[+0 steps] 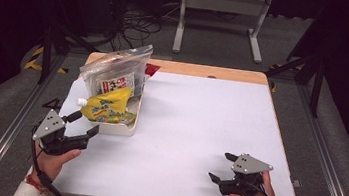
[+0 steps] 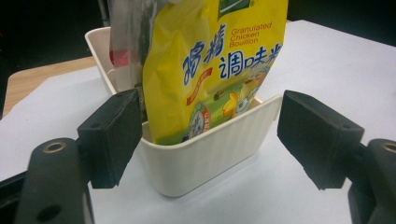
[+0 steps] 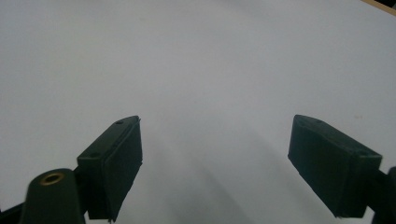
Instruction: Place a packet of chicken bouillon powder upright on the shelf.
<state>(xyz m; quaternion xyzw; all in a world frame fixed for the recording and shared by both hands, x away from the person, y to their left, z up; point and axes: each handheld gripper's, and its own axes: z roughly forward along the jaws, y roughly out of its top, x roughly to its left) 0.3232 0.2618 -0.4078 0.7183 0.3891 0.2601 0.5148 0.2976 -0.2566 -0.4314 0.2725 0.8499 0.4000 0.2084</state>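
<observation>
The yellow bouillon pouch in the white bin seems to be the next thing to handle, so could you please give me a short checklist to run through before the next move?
1. Left gripper open: ok, jaws wide apart, nothing pressed between them.
2. Lined up with the white bin: ok, its near corner sits between the jaws.
3. Yellow pouch inside the bin: ok, leaning against the clear bag behind it.
4. Pouch cap sealed: cannot tell.
5. Right gripper free: ok, open over the bare white table.
6. Bin secure against sliding: cannot tell.
</observation>
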